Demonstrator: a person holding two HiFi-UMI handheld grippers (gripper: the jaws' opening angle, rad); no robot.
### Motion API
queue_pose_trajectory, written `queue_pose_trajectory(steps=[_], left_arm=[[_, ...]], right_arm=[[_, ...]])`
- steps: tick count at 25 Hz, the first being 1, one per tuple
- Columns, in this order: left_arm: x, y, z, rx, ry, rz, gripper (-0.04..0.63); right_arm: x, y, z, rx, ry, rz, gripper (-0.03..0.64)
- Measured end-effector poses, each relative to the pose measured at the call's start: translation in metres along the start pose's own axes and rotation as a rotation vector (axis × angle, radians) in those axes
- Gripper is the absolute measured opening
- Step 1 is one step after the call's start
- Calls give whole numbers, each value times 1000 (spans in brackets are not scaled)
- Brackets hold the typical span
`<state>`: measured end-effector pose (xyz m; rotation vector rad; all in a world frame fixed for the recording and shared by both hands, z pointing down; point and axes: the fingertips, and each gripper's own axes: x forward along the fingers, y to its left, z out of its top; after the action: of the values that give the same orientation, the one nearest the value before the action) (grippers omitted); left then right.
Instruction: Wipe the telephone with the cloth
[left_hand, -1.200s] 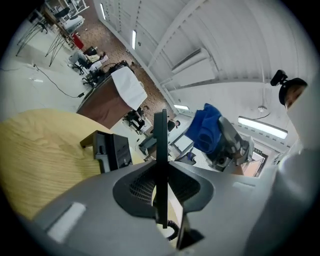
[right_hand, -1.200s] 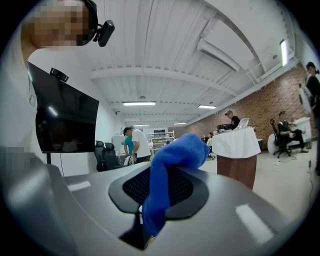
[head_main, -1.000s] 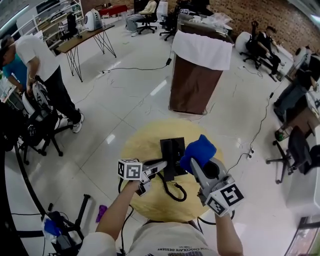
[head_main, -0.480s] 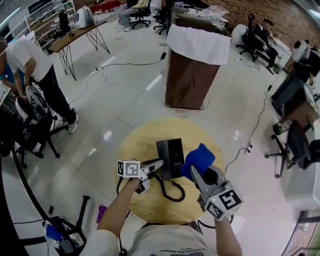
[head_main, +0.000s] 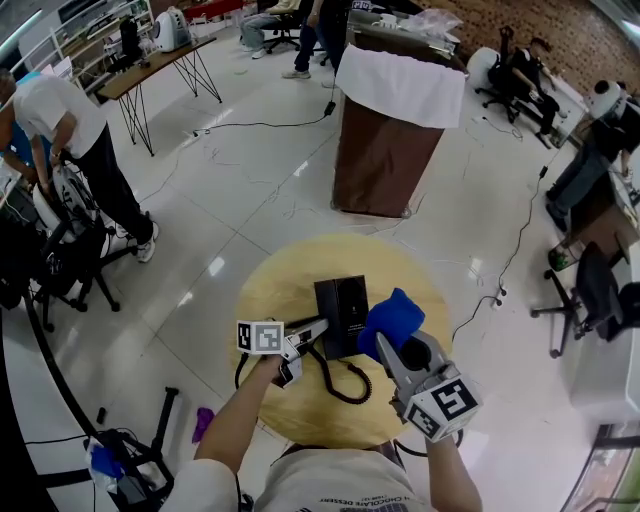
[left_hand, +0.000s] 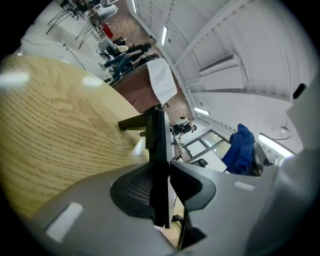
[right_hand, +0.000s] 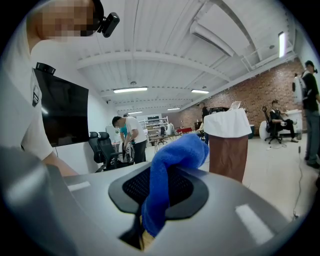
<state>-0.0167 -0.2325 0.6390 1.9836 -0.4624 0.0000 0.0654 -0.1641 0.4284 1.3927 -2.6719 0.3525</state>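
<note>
Round wooden table (head_main: 280, 290) | left gripper (head_main: 318, 327) fingers just opening, telephone (head_main: 350, 295) edge between | right gripper (head_main: 385, 342) fingers clamp cloth (head_main: 392, 318)

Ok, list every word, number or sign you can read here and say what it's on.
"CHOCOLATE DESSERT": small print on the person's shirt, cut off by the head view's bottom edge.
Telephone: any print is too small to read.
Marker cubes: black-and-white square patterns only, no letters.
Nothing else is readable.
</note>
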Motion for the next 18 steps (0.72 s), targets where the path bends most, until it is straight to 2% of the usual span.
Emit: queue_pose_trajectory(steps=[4,8,10,12,18], left_arm=[[-5,6,2,28,-24,55,106],[-20,1,12,96,-92,141,100],[-28,-20,16,185,-130,166,38],[-36,-50,17,280,-163,175,4],[-53,-144,7,506,-227,156,2]], right_arm=[[1,5,-2,-6,1,5,63],[-2,10,2,-36,6,4,63],[-4,15,2,-57,6,8,63],[-5,19,1,-70,6,12,63],[-18,40,5,-101,-13,27,63]])
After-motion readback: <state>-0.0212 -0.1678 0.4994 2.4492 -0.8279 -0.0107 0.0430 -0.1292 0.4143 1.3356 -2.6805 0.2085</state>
